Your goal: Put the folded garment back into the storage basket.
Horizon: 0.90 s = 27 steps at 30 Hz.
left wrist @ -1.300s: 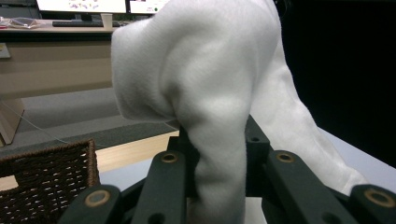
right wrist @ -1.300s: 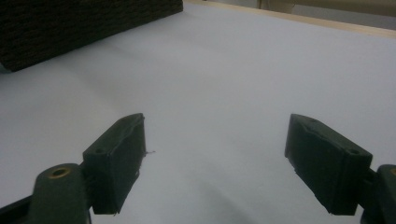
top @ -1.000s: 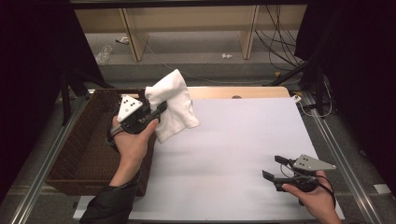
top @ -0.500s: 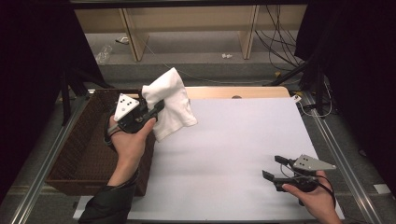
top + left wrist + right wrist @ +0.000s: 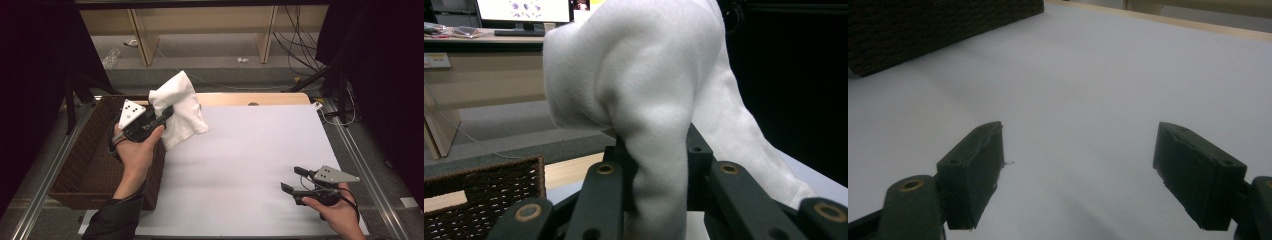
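No text, label, brand or number can be read anywhere. The monitor (image 5: 526, 10) at the upper left of the left gripper view shows small coloured pictures on a white screen, too blurred to make out. The pale tag (image 5: 437, 60) at the left edge of the same view, on the front of the desk, is also too small to read.

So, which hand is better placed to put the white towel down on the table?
Left. The left gripper is shut on the white towel, held in the air at the basket edge. The right gripper is open, low over the white sheet, far from it.
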Available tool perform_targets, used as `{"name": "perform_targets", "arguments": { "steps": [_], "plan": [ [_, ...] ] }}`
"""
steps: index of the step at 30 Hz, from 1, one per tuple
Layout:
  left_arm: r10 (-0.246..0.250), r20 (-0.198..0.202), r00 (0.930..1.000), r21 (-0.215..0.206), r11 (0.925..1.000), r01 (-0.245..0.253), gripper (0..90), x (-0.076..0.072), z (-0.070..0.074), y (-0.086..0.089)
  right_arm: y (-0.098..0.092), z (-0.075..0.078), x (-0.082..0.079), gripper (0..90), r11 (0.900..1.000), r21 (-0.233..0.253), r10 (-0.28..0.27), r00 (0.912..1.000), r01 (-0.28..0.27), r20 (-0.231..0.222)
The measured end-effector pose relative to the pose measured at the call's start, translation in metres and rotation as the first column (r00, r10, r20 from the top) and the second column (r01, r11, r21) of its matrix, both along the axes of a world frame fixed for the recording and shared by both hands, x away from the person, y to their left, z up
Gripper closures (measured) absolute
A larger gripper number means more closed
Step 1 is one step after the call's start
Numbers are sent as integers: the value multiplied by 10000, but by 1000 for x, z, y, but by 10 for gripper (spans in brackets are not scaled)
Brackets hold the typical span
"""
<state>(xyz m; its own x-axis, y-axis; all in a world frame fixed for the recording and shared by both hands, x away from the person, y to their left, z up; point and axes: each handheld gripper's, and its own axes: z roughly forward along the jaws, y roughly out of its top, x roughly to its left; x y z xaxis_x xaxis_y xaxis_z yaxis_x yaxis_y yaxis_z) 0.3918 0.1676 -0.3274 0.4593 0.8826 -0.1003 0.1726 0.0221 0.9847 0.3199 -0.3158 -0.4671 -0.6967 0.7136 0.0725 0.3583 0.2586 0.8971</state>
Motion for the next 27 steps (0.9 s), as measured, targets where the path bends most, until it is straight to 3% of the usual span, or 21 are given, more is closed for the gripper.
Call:
{"name": "perform_targets", "arguments": {
  "steps": [27],
  "plan": [
    [201, 110, 9997, -159, 9997, -199, 750, -1, 4, 9, 0, 0, 0, 213, 10000, 43, 2, 10000, -2, 10]
  ]
}}
